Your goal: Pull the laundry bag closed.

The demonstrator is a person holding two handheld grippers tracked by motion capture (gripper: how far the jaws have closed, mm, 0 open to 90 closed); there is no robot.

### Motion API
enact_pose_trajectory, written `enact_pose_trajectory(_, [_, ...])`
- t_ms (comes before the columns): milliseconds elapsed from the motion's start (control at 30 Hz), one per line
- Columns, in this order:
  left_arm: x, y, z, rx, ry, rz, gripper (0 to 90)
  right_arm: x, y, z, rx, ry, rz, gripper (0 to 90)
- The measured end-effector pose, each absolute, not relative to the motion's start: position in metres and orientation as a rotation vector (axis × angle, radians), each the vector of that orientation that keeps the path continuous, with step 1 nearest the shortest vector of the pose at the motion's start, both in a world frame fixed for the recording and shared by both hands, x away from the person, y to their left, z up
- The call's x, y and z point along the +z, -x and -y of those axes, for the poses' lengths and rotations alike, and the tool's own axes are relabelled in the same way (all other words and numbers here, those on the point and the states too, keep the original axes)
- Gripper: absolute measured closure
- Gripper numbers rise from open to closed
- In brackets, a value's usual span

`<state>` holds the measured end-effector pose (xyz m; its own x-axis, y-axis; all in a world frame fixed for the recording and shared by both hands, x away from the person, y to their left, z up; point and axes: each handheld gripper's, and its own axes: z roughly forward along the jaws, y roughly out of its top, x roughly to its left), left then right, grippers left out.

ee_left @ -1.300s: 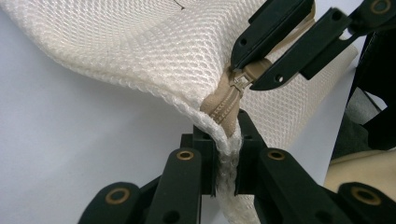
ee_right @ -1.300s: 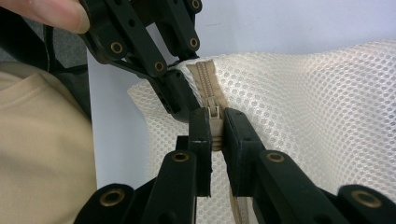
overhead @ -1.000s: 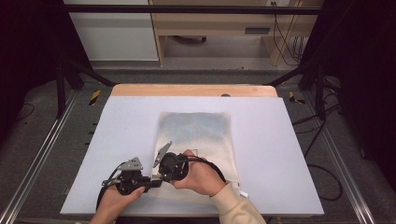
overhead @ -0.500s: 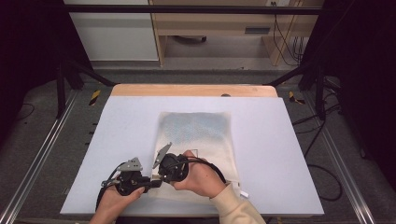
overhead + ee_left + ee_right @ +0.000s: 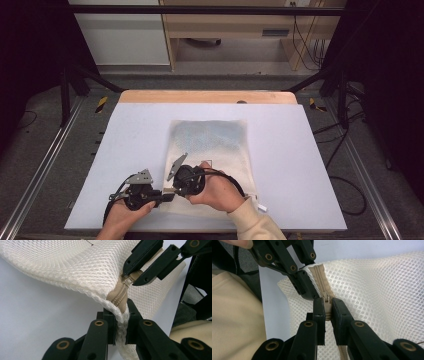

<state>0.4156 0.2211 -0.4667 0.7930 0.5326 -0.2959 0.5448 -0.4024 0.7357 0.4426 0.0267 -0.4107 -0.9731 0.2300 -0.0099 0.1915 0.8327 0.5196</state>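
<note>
A cream mesh laundry bag [image 5: 210, 145] lies flat in the middle of the white table, with a tan zipper [image 5: 119, 295] along its near edge. My left gripper [image 5: 121, 322] is shut on the bag's corner at the zipper's end. My right gripper [image 5: 327, 311] is shut on the zipper pull [image 5: 326, 302], close beside the left one. In the high view both grippers, left [image 5: 167, 196] and right [image 5: 174, 189], meet at the bag's near left corner, each held by a hand.
The white table surface [image 5: 300, 165] has a wooden strip [image 5: 207, 96] along its far edge. Metal frame rails [image 5: 45, 165] flank the table. A small white tag [image 5: 261, 207] lies by the bag's near right corner. Cables trail from both grippers.
</note>
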Motion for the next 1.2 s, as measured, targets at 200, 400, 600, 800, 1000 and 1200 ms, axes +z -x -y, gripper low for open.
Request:
enact_pose_trajectory(200, [-0.467,-0.416,-0.221,-0.026,-2.074,-0.796,82.3,-0.413,-0.444,-0.023,0.841,-0.351,-2.944,82.0])
enact_pose_trajectory(400, [-0.467,-0.416,-0.221,-0.028,-2.073,-0.791,82.3,-0.413,-0.443,-0.019,0.84,-0.366,-2.94,82.1])
enact_pose_trajectory(600, [-0.467,-0.416,-0.22,-0.037,-2.071,-0.785,82.2,-0.413,-0.443,-0.017,0.844,-0.375,-2.942,82.1])
enact_pose_trajectory(800, [-0.467,-0.416,-0.221,-0.038,-2.068,-0.787,82.2,-0.415,-0.444,-0.014,0.845,-0.398,-2.941,82.0])
enact_pose_trajectory(1000, [-0.467,-0.416,-0.221,-0.043,-2.063,-0.79,82.2,-0.414,-0.445,-0.009,0.85,-0.406,-2.945,82.0])
enact_pose_trajectory(1200, [-0.467,-0.417,-0.221,-0.046,-2.063,-0.791,82.2,-0.415,-0.446,-0.005,0.842,-0.418,-2.943,82.0])
